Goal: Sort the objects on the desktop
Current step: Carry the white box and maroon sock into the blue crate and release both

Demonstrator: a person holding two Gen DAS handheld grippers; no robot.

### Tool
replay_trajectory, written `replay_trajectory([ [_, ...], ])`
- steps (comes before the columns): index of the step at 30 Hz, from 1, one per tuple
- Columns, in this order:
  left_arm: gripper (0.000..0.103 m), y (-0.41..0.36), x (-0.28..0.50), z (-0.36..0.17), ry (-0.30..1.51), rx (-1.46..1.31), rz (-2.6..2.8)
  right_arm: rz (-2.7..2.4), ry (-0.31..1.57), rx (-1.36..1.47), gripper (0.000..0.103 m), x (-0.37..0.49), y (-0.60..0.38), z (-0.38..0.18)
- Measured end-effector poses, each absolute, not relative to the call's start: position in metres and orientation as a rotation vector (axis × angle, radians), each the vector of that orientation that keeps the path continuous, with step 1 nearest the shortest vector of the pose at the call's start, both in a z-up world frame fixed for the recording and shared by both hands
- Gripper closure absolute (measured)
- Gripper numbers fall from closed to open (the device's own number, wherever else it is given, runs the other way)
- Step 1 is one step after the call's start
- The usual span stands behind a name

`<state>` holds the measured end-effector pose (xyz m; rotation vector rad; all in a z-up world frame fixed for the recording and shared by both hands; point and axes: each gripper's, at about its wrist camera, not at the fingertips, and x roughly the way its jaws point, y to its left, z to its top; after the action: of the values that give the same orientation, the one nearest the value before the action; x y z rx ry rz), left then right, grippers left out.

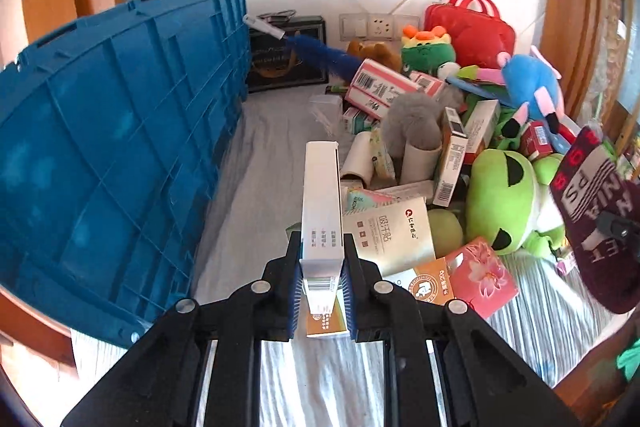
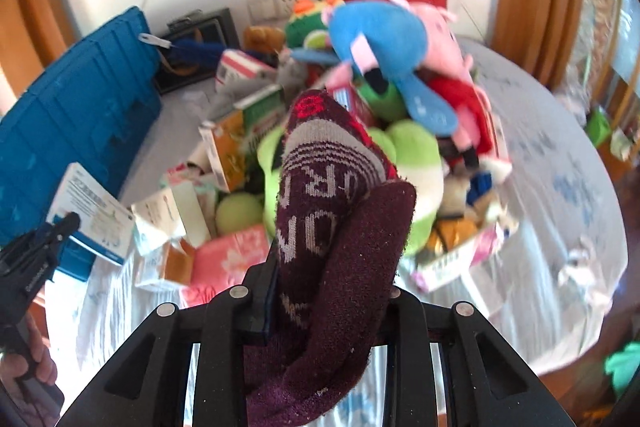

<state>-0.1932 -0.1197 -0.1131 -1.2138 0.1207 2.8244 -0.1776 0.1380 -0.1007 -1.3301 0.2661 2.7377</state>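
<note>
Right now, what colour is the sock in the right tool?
Dark maroon sock with grey stripes, grey letters and red marks; the right wrist view shows it best.

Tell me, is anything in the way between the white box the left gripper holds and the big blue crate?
Nothing visible. The left gripper holds the white box over bare cloth, and the blue crate stands just left of it. The toy pile lies on the other side.

Crate (image 1: 100,147) left of the pile (image 1: 440,147) on the cloth (image 1: 260,147), bag (image 1: 472,27) behind

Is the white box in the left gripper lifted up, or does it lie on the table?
Lifted. The left gripper clamps the white box edge-on above the striped cloth.
</note>
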Motion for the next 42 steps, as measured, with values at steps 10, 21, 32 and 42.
replay_trajectory([
  [10,0.086,-0.111,-0.192,-0.097,0.065,-1.178,2.968,2.935,0.162,-1.319,0.076,-0.209,0.136,-0.085],
  [21,0.086,-0.135,-0.204,0.003,0.005,-0.821,3.055,3.147,-0.036,-1.016,0.076,-0.247,0.063,0.008],
  [32,0.086,-0.3,-0.226,0.108,0.052,-0.583,3.145,3.291,0.02,-0.807,0.076,-0.286,-0.128,0.103],
  [42,0.086,-0.459,-0.308,0.072,-0.011,-0.991,3.088,3.198,0.033,-1.204,0.076,-0.359,-0.296,0.076],
])
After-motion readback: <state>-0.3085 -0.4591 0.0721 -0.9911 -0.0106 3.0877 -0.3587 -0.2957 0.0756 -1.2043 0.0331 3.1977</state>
